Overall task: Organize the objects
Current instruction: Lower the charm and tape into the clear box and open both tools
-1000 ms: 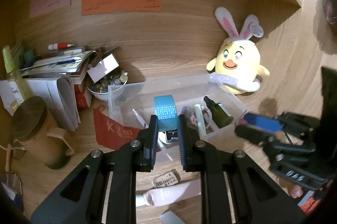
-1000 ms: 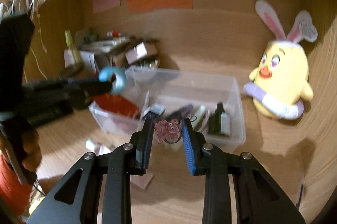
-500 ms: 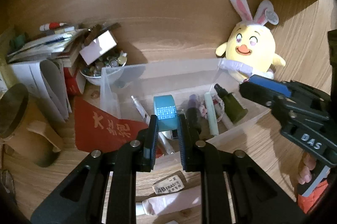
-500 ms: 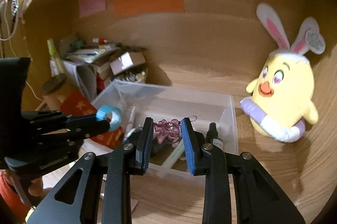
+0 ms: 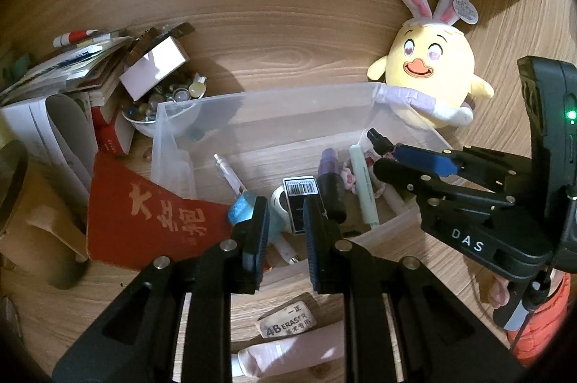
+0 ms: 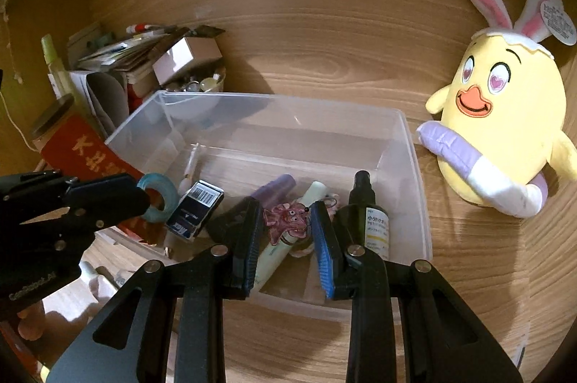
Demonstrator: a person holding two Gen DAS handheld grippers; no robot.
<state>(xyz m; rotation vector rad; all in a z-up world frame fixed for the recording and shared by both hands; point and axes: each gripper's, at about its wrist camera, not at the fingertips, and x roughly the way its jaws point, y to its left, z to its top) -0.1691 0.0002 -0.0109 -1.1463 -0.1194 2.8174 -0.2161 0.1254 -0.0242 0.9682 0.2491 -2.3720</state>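
Note:
A clear plastic bin [image 5: 259,109] [image 6: 414,166] on the wooden desk holds a dark bottle [image 6: 371,213], a pale green tube [image 6: 285,246], a purple tube [image 6: 274,188] and a barcoded box [image 6: 196,210]. My left gripper [image 5: 283,231] hangs over the bin's front left; the blue tape roll [image 5: 239,208] [image 6: 158,195] is tipped out to the left of its fingers, touching the left one. My right gripper [image 6: 285,224] is shut on a pink creature charm [image 6: 286,220] above the bin's contents.
A yellow bunny-eared plush [image 6: 505,130] sits right of the bin. A red packet [image 5: 144,213], papers, a white box and a bowl of small items [image 5: 158,101] crowd the left. An eraser [image 5: 288,323] and a pink tube [image 5: 295,350] lie in front.
Both grippers moved forward and down over the bin. The tape roll, held upright between my left fingers before, has tipped out to the left of them. The charm stays in my right gripper.

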